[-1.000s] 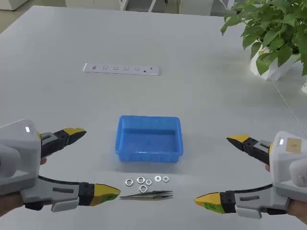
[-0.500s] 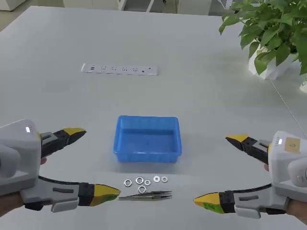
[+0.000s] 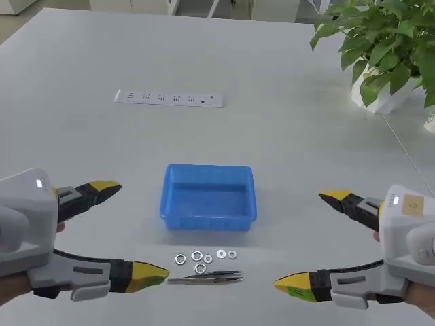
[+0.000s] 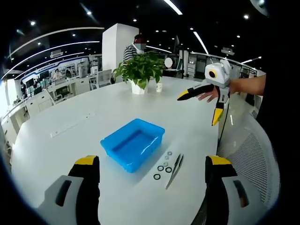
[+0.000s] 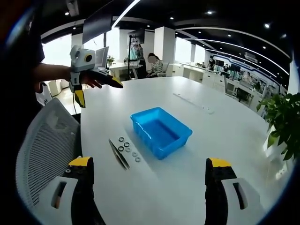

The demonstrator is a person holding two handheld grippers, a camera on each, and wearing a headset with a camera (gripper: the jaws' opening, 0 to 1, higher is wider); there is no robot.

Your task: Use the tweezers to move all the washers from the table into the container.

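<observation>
Progress: right at the start by the look of it, with nothing yet counted as moved.
Done: no washer is inside the blue container [image 3: 207, 221]; its floor reads bare blue in the head view and in both gripper views.
Left to do: the whole job. The tweezers must be picked up, then every washer carried across and dropped in.
Washers [image 3: 204, 258]: a small loose cluster of silvery rings flat on the table [image 3: 285, 136], just in front of the container's near wall. I count about six, one sitting a little nearer the tweezers than the rest.
Tweezers [image 3: 204, 276]: lying flat and untouched, just on the near side of the washers, slim metal, roughly parallel to the container's front edge.
Container: a shallow rectangular bin, upright, open top, mid-table between the two grippers.
Left gripper [image 3: 136, 229]: jaws spread wide, holding nothing, hovering off to the left of the tweezers.
Right gripper [image 3: 304, 239]: jaws likewise splayed and empty, well to the right of the washers.
Handling call: those washers look thin and flat against the table, so I'd judge each will need a careful pinch at the rim.
</observation>
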